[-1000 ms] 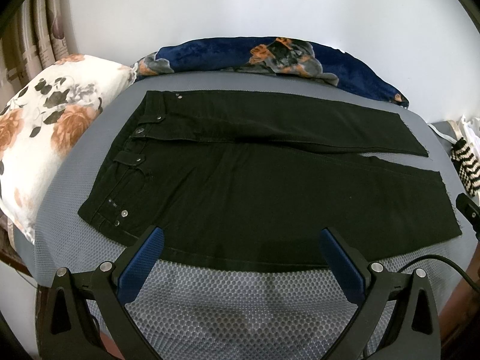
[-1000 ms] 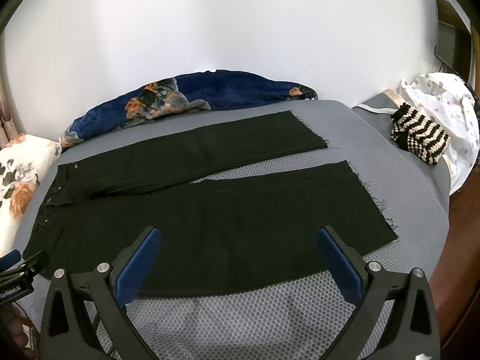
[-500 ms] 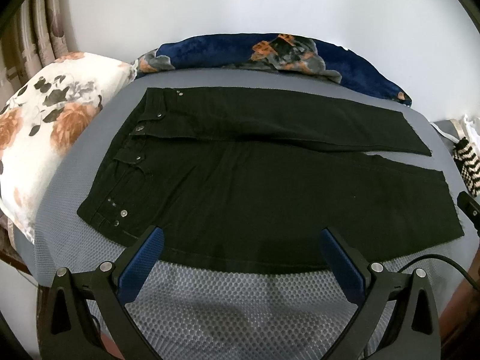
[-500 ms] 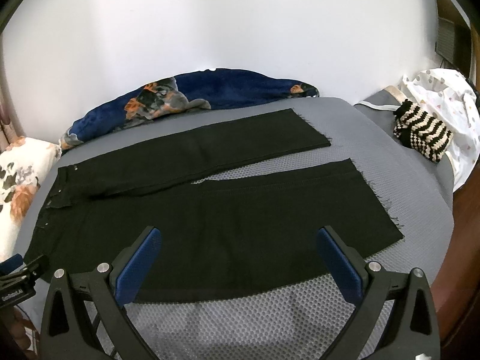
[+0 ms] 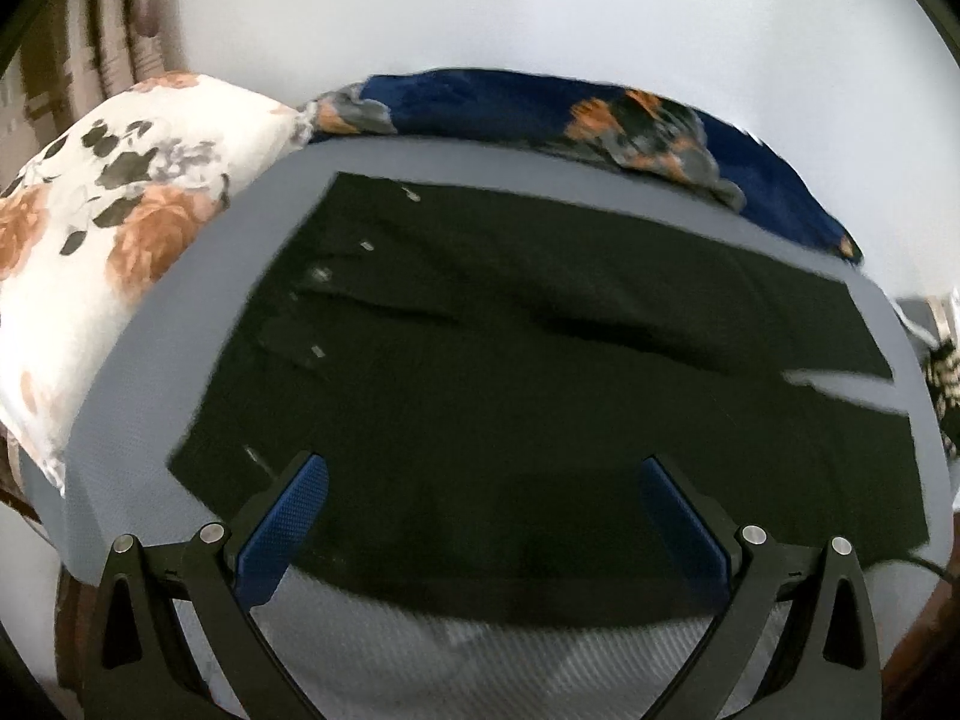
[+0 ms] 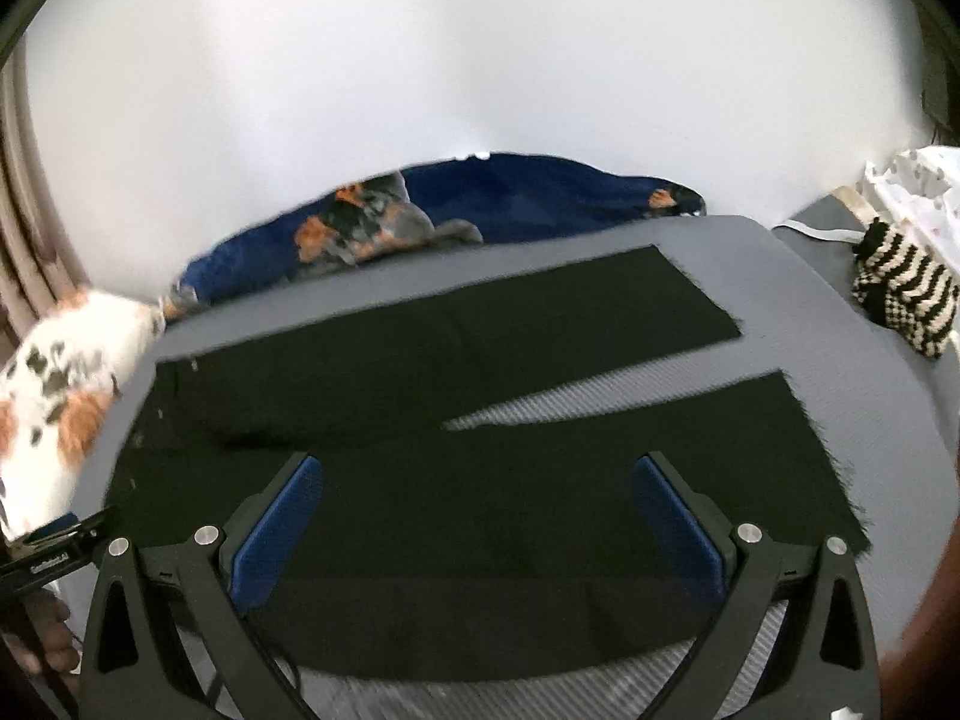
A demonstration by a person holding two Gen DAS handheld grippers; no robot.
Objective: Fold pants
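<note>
Your bed (image 5: 138, 396) fills both views, its grey mesh cover giving a flat place for folding. The pants (image 5: 510, 396) lie spread flat across its middle, waistband toward 9 o'clock and the two legs running out toward 3 o'clock with a wedge of cover showing between the hems, so you can lay one leg over the other. A blue blanket (image 6: 540, 198) is bunched along 12 o'clock against the wall, and a flowered pillow (image 5: 102, 240) sits at 9 o'clock, both clear of the cloth.

Your left gripper (image 5: 480, 510) hangs near the waist end, jaws wide and empty. Your right gripper (image 6: 480, 510) hangs over the near leg, equally wide. Both views are blurred, so I can't say whether either touches the fabric.
</note>
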